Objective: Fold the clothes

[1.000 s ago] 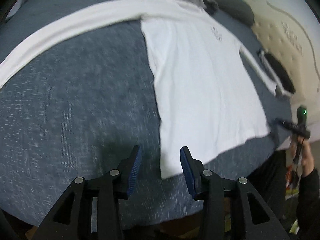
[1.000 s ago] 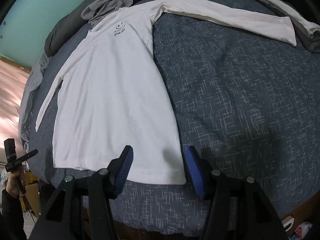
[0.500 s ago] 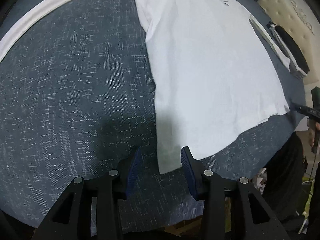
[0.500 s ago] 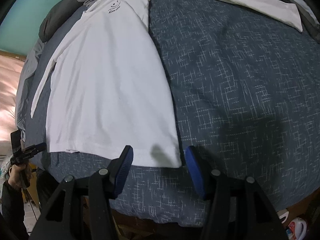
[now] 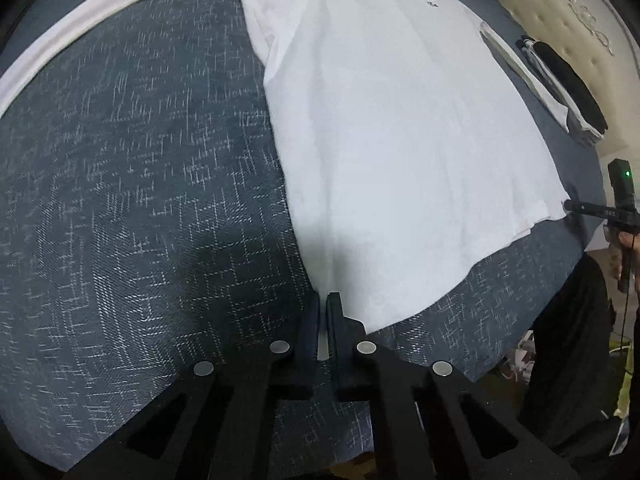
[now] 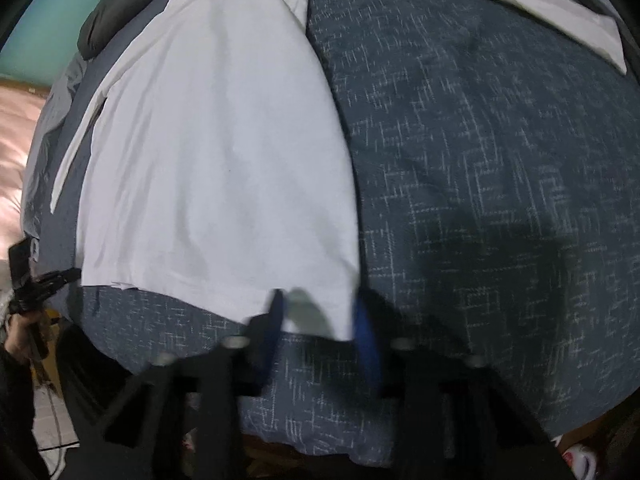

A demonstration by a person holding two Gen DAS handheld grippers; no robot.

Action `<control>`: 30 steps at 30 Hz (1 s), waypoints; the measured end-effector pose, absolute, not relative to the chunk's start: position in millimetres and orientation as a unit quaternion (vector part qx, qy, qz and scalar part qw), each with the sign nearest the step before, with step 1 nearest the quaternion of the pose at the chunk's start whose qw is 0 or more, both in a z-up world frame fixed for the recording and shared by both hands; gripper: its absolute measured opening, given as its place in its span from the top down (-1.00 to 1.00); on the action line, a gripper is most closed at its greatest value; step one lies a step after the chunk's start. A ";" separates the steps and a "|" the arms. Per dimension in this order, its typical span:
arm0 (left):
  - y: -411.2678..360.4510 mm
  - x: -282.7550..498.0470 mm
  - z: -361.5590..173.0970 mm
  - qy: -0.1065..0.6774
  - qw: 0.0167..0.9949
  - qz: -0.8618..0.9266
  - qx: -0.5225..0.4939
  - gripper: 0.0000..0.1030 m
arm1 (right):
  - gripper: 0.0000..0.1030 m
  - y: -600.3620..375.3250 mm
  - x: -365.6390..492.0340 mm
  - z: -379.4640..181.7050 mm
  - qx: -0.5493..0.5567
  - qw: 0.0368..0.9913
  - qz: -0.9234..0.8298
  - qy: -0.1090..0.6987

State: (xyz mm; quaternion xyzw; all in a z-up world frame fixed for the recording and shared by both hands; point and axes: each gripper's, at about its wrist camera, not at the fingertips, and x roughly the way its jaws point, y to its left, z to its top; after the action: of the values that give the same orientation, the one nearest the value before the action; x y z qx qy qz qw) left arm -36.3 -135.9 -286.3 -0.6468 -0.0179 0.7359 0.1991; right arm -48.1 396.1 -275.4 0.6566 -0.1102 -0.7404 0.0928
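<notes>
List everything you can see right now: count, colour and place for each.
White shirt: one, long-sleeved, small dark chest logo, spread flat on the bed with its sleeves out.
Bedspread: one, dark blue with white flecks, under the shirt.
Folded garment: one, black and white, beside the headboard.
Headboard: one, cream, tufted, at the bed's edge.
Grey heap: count unclear, dark grey, beyond the shirt's collar.
Left gripper: one, black, fingers shut on one hem corner of the shirt.
Right gripper: one, black with blue fingers, blurred; they have just been closing, with the other hem corner between them, not yet pinched.
</notes>
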 end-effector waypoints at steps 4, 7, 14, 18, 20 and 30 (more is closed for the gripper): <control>-133.9 -32.0 -266.7 -0.013 0.209 0.744 -0.635 0.95 | 0.90 389.6 -48.6 -254.9 0.635 0.105 -0.761 -0.087; -136.4 -29.1 -247.8 -0.009 0.217 0.748 -0.627 0.95 | 0.91 387.9 -46.5 -230.8 0.615 0.116 -0.776 -0.080; -147.9 -22.4 -209.3 0.012 0.222 0.762 -0.608 0.95 | 0.92 391.2 -25.4 -184.1 0.591 0.142 -0.793 -0.044; -145.1 -13.5 -211.4 0.031 0.219 0.762 -0.609 0.96 | 0.92 385.9 -15.1 -181.3 0.596 0.151 -0.788 -0.025; -147.3 -11.2 -217.8 0.036 0.218 0.759 -0.612 0.96 | 0.92 390.9 -9.5 -186.7 0.599 0.155 -0.785 -0.025; -160.6 -1.5 -246.5 0.036 0.206 0.740 -0.640 0.96 | 0.92 391.8 10.4 -240.2 0.636 0.148 -0.757 -0.027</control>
State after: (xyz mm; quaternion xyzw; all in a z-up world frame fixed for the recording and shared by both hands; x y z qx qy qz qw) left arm -1.5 -160.6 -246.5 -0.6396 0.0360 0.7398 0.2057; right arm 10.4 391.8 -240.2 0.6360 -0.0268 -0.7569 0.1480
